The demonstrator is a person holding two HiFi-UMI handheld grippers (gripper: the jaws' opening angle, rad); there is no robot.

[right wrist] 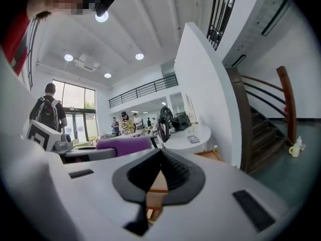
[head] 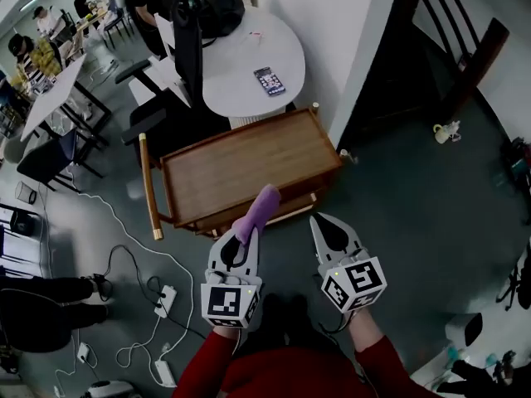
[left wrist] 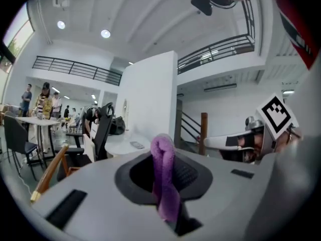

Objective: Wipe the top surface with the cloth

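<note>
- Left gripper [head: 247,237]: jaws clamped on purple cloth [head: 258,209]. Cloth folded into upright roll, sticking out past jaw tips.
- Left gripper view: cloth [left wrist: 163,177] pinched at centre of dark pads, left gripper [left wrist: 163,157] pointing across room.
- Right gripper [head: 323,225]: jaws together at tips, nothing between them. Just beside left gripper, not touching.
- Wooden cart [head: 241,160] ahead of both grippers, top bare. Cloth held over near edge, contact not clear.
- White round table [head: 249,52] behind cart.
- Cables and power strip [head: 166,299] on floor at left.
</note>
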